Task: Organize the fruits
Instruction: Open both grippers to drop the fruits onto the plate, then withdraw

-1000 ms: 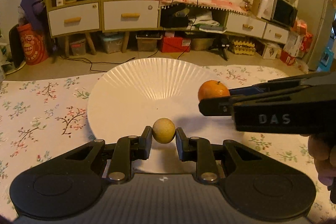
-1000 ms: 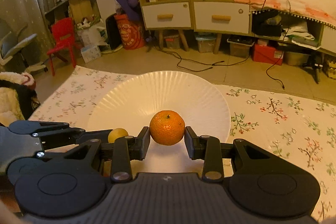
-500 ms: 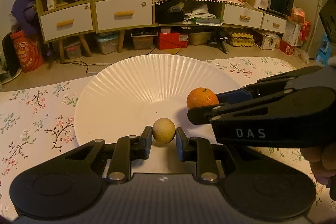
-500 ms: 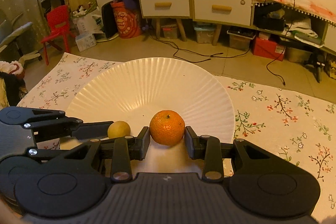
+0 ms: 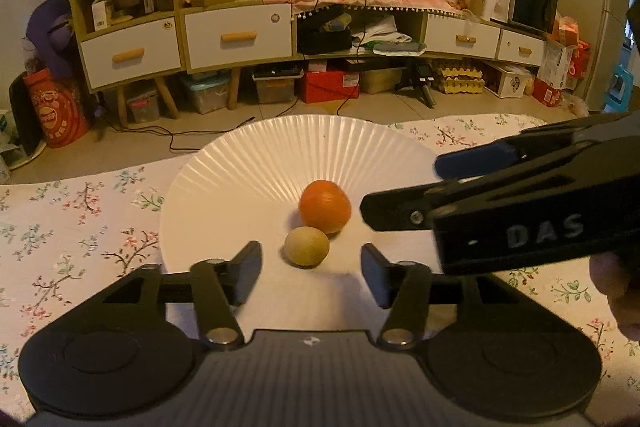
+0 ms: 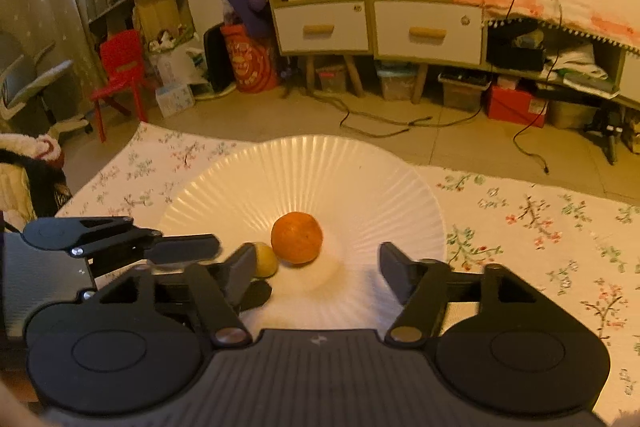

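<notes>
An orange (image 5: 325,206) and a smaller yellow-green round fruit (image 5: 307,246) lie side by side on a white ribbed plate (image 5: 248,179), seemingly touching. My left gripper (image 5: 312,271) has its jaws opening. The yellow-green fruit sits just ahead of them, untouched by either pad. In the right wrist view, my right gripper (image 6: 318,267) is also opening its jaws. The orange (image 6: 296,237) rests free on the plate (image 6: 360,187) in front of them, with the yellow-green fruit (image 6: 266,259) half hidden behind the left finger. The right gripper's fingers (image 5: 400,213) reach in from the right.
The plate stands on a floral tablecloth (image 5: 80,227) near the table's far edge. A hand (image 5: 616,287) holds the right gripper at the right. Beyond are the floor, white-drawered cabinets (image 5: 236,35) and a red chair (image 6: 120,71).
Both grippers were shut on their fruit earlier, the left on the yellow-green one and the right on the orange. Both have now let go, and the two fruits lie together on the plate.
</notes>
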Motion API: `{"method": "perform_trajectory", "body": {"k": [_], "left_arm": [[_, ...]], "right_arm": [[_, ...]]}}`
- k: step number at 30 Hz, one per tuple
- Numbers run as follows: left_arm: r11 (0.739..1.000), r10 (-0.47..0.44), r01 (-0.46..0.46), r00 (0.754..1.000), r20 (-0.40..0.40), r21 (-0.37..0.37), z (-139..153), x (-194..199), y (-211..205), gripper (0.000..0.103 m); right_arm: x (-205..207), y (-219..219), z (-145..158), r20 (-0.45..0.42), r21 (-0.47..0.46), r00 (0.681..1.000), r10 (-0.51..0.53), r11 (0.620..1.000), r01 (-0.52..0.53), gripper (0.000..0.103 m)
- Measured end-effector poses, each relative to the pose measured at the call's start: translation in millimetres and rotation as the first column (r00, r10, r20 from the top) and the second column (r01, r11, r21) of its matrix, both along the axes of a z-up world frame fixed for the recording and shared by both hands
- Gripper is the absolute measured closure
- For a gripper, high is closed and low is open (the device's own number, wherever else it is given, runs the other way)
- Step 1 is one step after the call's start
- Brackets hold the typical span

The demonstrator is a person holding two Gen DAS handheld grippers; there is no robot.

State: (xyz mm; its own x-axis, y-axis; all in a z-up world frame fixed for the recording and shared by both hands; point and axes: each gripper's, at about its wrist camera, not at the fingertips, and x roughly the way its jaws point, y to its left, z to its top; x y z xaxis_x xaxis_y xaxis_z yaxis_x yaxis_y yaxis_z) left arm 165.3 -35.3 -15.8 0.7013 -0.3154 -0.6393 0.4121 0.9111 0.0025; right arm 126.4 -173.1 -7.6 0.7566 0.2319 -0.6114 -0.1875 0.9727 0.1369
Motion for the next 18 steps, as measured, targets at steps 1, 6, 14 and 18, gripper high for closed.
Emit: {"method": "perform_trajectory", "body": {"k": [1,6,14,18], "left_arm": [[1.000,0.003,-0.003,1.000,0.000,-0.003,1.6,-1.0,0.8,0.046],[1.000,0.023,-0.022,1.000,0.010,-0.014,10.8,-10.6,5.4,0.027],[0.997,0.067,-0.066,0.998,0.014,-0.044,21.8,-24.2,18.9,0.013],[0.998,0.065,-0.064,0.998,0.019,-0.022,24.5,-32.0,21.1,0.010]], "right_arm": [[-2.7,-0.7,2.6,0.010,0.002,1.000,-0.004,1.000,0.004,0.029],[-14.3,-2.4,11.7,0.041,0.007,0.999,-0.022,1.000,0.022,0.016],[-34.7,-0.4,23.1,0.066,0.010,0.997,-0.028,1.000,0.027,0.004],[-42.0,3.6,24.1,0.068,-0.004,0.997,-0.024,1.000,0.024,0.002]]}}
